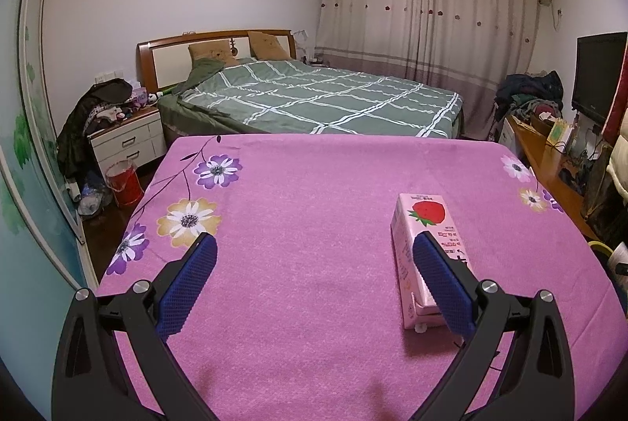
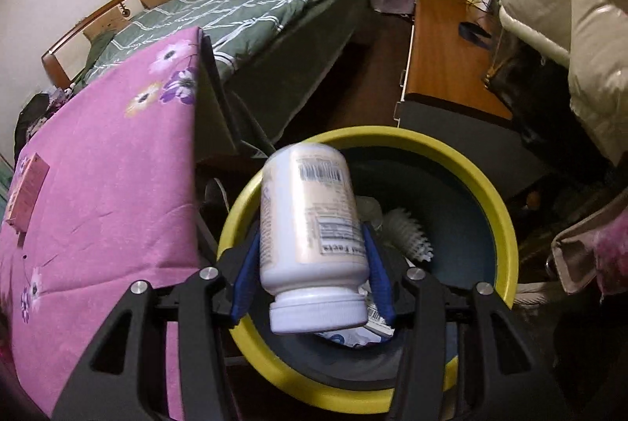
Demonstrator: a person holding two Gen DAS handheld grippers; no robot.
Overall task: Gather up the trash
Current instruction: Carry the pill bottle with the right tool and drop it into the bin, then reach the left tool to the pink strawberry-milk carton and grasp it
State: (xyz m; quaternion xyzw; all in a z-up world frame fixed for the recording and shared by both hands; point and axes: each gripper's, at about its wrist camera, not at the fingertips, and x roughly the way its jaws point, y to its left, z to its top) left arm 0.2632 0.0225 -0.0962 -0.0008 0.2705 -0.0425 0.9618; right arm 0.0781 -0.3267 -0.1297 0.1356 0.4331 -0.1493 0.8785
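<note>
A pink strawberry milk carton (image 1: 426, 256) lies flat on the pink flowered cloth (image 1: 306, 225), right of centre. My left gripper (image 1: 314, 256) is open above the cloth; its right finger (image 1: 439, 283) overlaps the carton's near side. The carton also shows far left in the right wrist view (image 2: 25, 191). My right gripper (image 2: 312, 252) holds a white pill bottle (image 2: 312, 225), cap toward the camera, directly over a yellow-rimmed bin (image 2: 494, 193). The bottle looks slightly blurred. The bin holds a white brush (image 2: 408, 232) and wrappers.
A green-quilted bed (image 1: 314, 95) stands beyond the pink cloth. A nightstand (image 1: 125, 134) with clothes and a red bucket (image 1: 123, 181) are at the left. A wooden desk (image 2: 443, 44) and a white puffy jacket (image 2: 569, 9) are right of the bin.
</note>
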